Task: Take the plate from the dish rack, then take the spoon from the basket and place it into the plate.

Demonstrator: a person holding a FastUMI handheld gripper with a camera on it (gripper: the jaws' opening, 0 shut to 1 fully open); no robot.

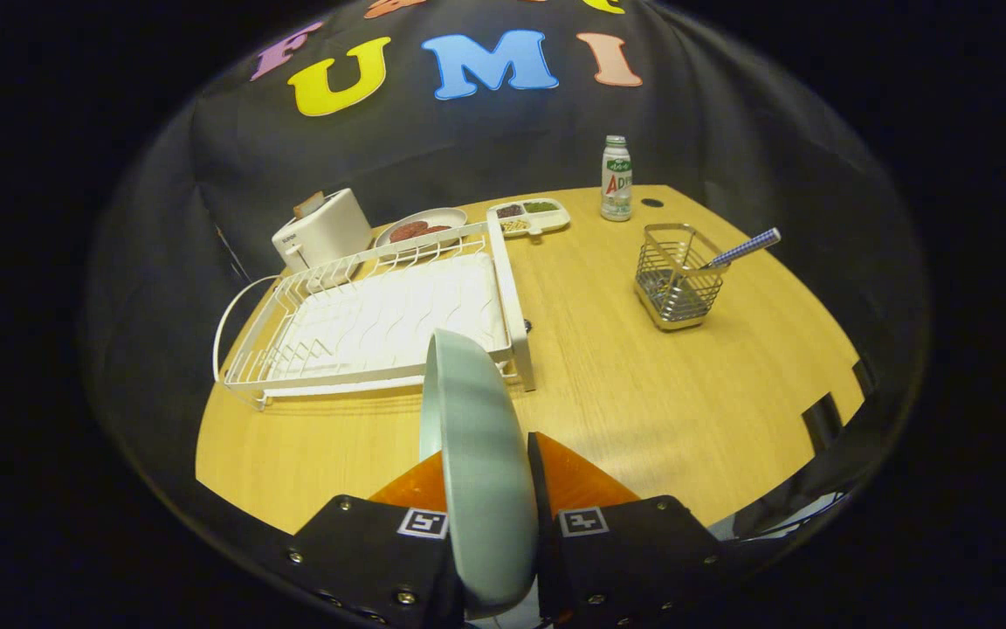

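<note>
A: What are the fingers at?

B: The gripper (487, 489) holds the pale green plate (477, 454) on edge; both orange fingers (577, 480) press its faces, and it rises upright between them, above the wooden table (643, 402).

A: And the rack?

B: The white dish rack (372, 328) sits beyond the plate, to the left, its slots bare.

A: The spoon?

B: Well apart to the far right, a wire basket (676, 278) holds the spoon (743, 249), whose checked handle leans out to the right.

A: Anything else?

B: A white toaster (321, 229), a plate of food (420, 227) and a divided tray (527, 216) lie behind the rack; a bottle (616, 179) stands far behind the basket.
</note>
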